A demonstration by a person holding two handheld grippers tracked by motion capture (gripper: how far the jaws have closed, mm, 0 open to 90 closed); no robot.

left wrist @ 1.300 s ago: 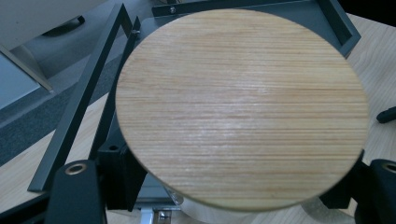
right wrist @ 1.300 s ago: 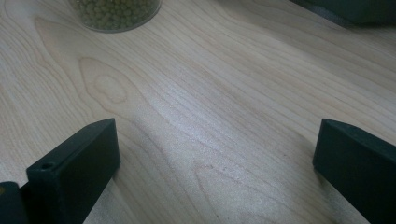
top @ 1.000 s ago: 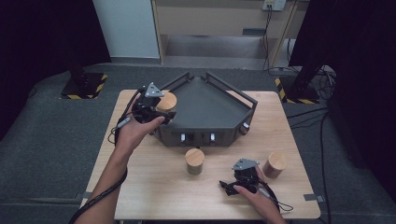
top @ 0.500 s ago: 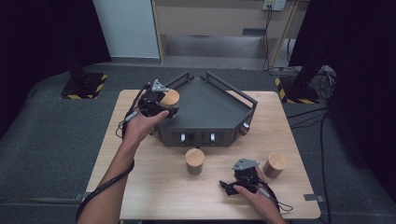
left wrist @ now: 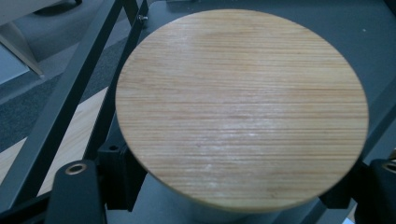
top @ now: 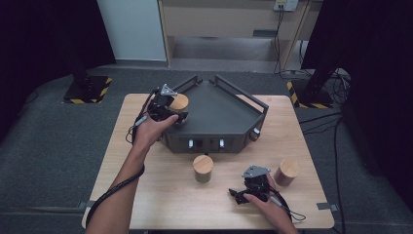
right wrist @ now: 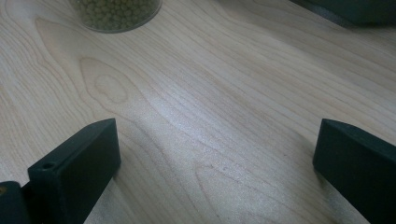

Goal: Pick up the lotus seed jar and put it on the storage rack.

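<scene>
The dark tray [top: 229, 117] sits at the frame's upper middle on the table [top: 146, 195]. Since a second ago the left gripper [top: 168, 109] has carried its wood-lidded jar [top: 179, 103] rightward and lower, over the tray's left corner, jaws clamped on it; release looks close. Two jars [top: 203, 168] wait lower centre, where the right gripper [top: 246, 194] rests open, empty.

text: none legible | labels: none | brands: none | numbers: none | signs: none
</scene>
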